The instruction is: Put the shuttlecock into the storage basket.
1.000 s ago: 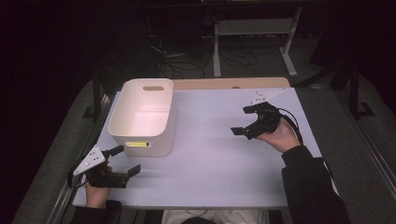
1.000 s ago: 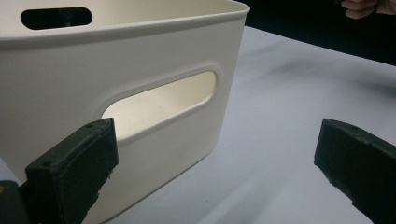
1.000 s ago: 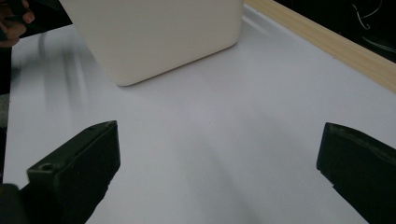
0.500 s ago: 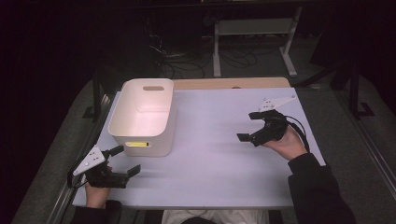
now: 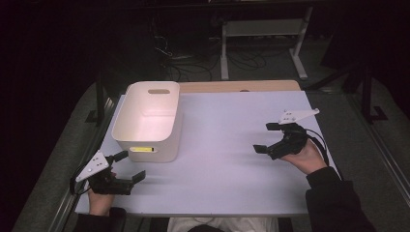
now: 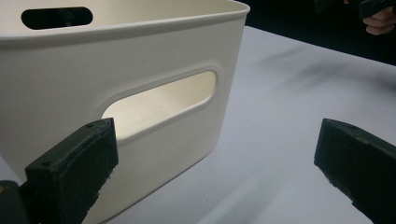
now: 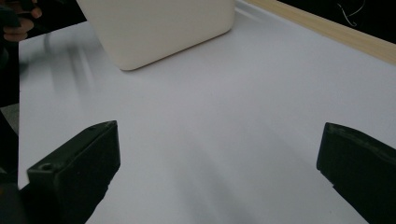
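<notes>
While left gripper (image 5: 129, 166) sits spread just beside white bin (image 5: 147, 121), right gripper (image 5: 266, 137) hovers spread, empty, well apart over table (image 5: 222, 145).

Dim, dark surroundings; lit tabletop (image 5: 217, 145), perhaps slightly blurred.

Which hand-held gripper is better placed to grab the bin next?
Probably left. The left hand-held gripper is open right beside the bin, facing its handle slot. The right hand-held gripper is across the table.

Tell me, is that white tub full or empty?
Empty. The high view looks straight into the white tub, showing only its bare inner walls and floor.
</notes>
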The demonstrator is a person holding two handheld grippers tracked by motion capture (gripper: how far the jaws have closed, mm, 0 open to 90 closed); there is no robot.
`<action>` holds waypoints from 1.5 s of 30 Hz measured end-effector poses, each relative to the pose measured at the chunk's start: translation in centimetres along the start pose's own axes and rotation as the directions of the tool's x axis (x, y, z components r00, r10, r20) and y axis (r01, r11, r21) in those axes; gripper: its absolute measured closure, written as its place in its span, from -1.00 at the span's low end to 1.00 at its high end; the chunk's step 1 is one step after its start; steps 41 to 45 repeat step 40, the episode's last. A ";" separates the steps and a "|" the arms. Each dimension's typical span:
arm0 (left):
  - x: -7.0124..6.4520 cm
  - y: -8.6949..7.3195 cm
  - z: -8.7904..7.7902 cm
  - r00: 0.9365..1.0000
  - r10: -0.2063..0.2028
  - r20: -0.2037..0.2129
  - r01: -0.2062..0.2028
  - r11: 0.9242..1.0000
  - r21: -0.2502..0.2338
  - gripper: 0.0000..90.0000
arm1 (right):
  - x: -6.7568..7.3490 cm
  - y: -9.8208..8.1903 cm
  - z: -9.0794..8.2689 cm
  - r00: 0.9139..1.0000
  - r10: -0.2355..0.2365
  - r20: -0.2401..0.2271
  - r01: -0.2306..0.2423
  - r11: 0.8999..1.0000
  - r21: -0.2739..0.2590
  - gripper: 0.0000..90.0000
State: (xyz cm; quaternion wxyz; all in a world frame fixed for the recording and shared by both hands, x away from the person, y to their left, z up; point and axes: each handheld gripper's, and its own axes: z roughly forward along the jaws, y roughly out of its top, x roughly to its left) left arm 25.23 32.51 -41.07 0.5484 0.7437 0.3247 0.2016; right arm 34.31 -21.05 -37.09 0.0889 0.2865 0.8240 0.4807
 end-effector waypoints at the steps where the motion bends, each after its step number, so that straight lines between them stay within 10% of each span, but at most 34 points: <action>1: 0.0 0.0 0.0 1.000 0.000 0.000 0.000 1.000 0.000 -1.00 | 0.0 -0.2 -0.1 1.000 0.004 0.003 -0.004 1.000 -0.002 -1.00; 45: 0.0 0.0 0.0 1.000 -0.003 0.003 0.003 1.000 -0.005 -1.00 | 0.2 -8.6 -3.0 0.992 0.079 0.095 -0.078 0.997 -0.012 -1.00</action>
